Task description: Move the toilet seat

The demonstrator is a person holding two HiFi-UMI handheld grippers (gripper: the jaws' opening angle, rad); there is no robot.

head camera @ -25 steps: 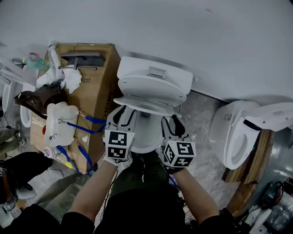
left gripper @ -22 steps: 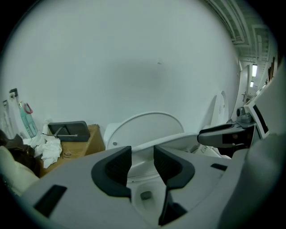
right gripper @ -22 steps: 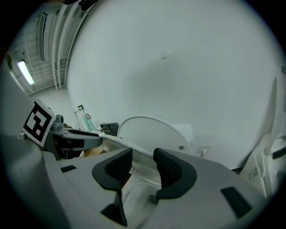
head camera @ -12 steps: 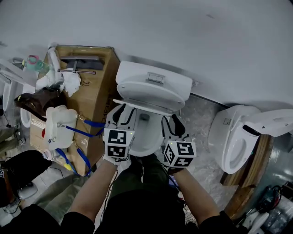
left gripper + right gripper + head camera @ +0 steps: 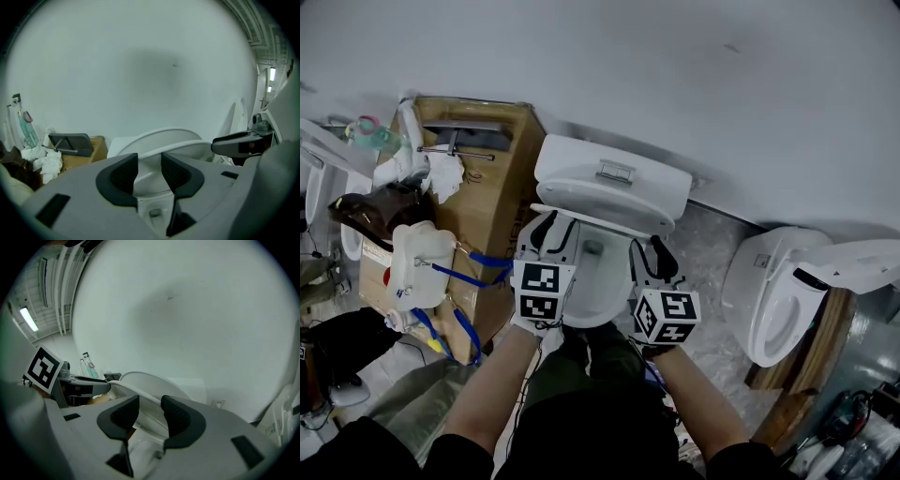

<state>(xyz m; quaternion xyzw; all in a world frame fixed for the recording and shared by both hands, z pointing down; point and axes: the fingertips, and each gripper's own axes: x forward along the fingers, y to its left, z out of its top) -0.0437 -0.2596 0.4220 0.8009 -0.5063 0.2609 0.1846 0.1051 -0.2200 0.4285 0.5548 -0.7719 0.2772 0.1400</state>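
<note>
A white toilet stands against the wall, and its seat (image 5: 600, 217) is raised almost upright in front of the tank (image 5: 614, 178). The bowl (image 5: 598, 281) below is uncovered. My left gripper (image 5: 553, 232) is at the seat's left part and my right gripper (image 5: 651, 255) at its right part, both just in front of its edge. In the left gripper view the seat rim (image 5: 197, 149) runs across behind the open left gripper (image 5: 149, 164). In the right gripper view the rim (image 5: 140, 397) crosses the gap of the open right gripper (image 5: 150, 411). I cannot tell if the tips touch it.
A cardboard box (image 5: 492, 187) with rags and tools stands close to the toilet's left side, with a white jug (image 5: 417, 262) on blue straps beside it. A second toilet (image 5: 769, 300) with its lid up is at the right. The person's legs are right in front of the bowl.
The seat has swung from a slanted position up to nearly upright against the tank. Both grippers have stayed at its edge, and more of the bowl shows.
</note>
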